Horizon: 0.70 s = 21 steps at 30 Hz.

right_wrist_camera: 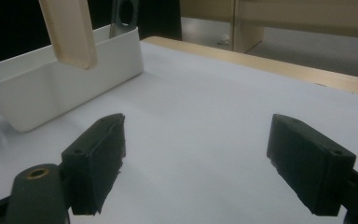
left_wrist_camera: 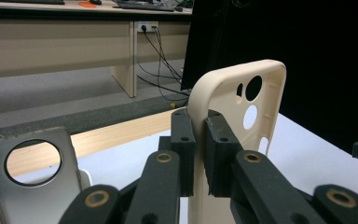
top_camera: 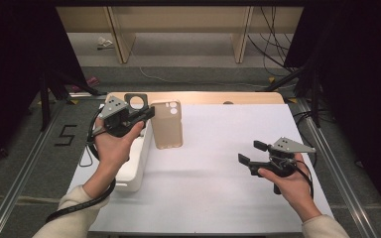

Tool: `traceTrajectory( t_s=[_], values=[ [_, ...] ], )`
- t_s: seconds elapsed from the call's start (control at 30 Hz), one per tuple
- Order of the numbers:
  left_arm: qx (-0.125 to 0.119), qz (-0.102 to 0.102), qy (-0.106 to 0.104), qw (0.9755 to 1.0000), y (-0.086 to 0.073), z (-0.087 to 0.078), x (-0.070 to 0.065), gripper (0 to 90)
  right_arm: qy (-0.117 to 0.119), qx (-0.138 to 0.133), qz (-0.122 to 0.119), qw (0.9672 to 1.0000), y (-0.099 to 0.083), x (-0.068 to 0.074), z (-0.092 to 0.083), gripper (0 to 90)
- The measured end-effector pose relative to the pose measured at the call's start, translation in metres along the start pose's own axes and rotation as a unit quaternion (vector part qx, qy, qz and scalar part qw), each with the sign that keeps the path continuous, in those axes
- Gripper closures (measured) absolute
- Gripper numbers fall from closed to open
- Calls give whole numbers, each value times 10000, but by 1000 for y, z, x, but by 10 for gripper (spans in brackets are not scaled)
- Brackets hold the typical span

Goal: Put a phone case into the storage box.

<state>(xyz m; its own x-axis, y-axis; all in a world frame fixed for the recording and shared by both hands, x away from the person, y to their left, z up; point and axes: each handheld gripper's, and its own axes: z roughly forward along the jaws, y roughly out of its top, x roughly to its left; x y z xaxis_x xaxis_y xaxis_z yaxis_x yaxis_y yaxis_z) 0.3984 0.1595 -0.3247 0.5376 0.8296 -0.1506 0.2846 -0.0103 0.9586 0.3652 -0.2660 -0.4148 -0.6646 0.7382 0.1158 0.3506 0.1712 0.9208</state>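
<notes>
A beige phone case [top_camera: 167, 124] with camera cut-outs hangs upright in the air, just right of a white bin [top_camera: 135, 168]. My left gripper [top_camera: 150, 113] is shut on the case's left edge. In the left gripper view the two jaws pinch the rim of the beige case [left_wrist_camera: 261, 100], and the left gripper [left_wrist_camera: 198, 140] points level. In the right gripper view the case's lower end [right_wrist_camera: 70, 32] hangs over the bin [right_wrist_camera: 65, 88]. My right gripper [top_camera: 251, 152] is held low over the white mat at the right, open, with nothing between its jaws [right_wrist_camera: 196, 163].
A grey phone case [top_camera: 137, 101] with a round hole stands in the far end of the bin, also seen close by [left_wrist_camera: 32, 186] and behind the bin wall [right_wrist_camera: 123, 14]. The white mat [top_camera: 213, 163] covers the wooden table. Black curtains flank both sides.
</notes>
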Motion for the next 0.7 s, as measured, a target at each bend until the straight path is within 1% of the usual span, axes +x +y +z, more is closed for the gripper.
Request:
traceTrajectory(
  t_s=[0.27,0.4,0.7],
  values=[
    [-68,-24,52,10000,6,-6,8,833,-22,4,22,10000,-1,-1,-3,201],
    [-99,-30,37,9999,8,-8,12,833,-31,-3,41,10000,-2,-2,-4,201],
    [-141,-16,114,9998,13,-13,20,833,-58,-5,62,10000,-3,-3,-6,201]
  ],
)
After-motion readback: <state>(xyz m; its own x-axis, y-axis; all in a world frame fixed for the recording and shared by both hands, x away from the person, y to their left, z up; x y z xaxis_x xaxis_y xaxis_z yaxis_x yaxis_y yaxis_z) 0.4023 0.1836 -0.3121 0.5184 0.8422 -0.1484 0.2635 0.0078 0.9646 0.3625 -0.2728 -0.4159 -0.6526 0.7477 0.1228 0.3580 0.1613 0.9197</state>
